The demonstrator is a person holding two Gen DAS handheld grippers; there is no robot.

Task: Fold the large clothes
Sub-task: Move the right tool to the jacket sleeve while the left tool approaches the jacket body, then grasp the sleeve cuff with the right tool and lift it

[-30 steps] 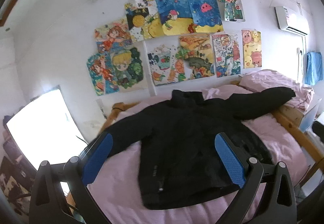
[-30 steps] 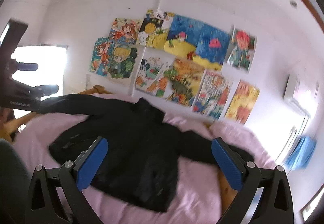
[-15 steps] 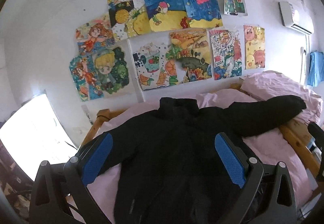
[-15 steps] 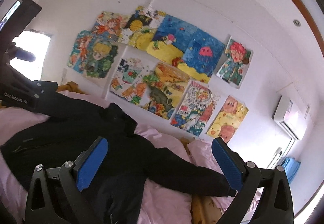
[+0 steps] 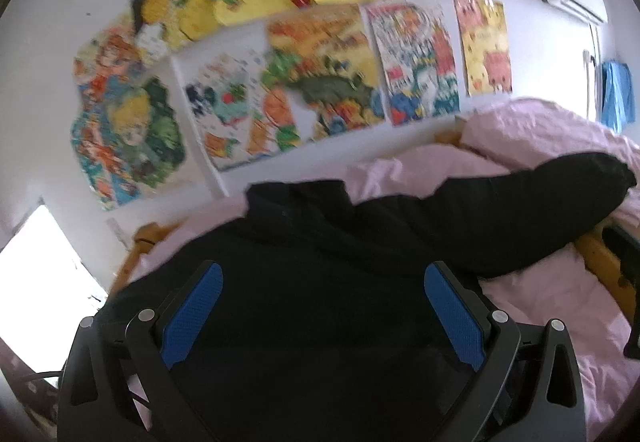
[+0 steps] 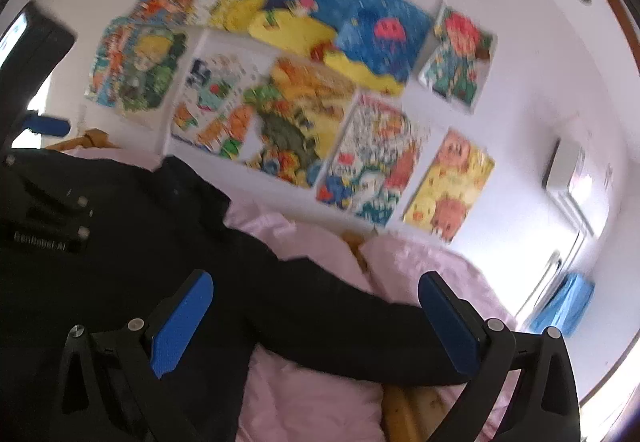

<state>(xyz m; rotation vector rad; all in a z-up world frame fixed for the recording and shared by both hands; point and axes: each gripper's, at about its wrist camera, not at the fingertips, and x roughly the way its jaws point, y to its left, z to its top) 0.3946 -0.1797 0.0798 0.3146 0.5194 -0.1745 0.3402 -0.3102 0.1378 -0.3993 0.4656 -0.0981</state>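
Jacket point(image 5: 320, 282) flat on pink sheet point(image 5: 560, 290); left claw point(image 5: 320, 306), right claw point(image 6: 316, 322) both spread, empty.

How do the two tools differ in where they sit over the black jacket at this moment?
The left tool hangs over the black jacket's torso; the right tool hangs over its outstretched sleeve. Between the left tool's blue pads only dark fabric shows; between the right tool's, pink bedding shows too. Both stand wide open, gripping nothing.
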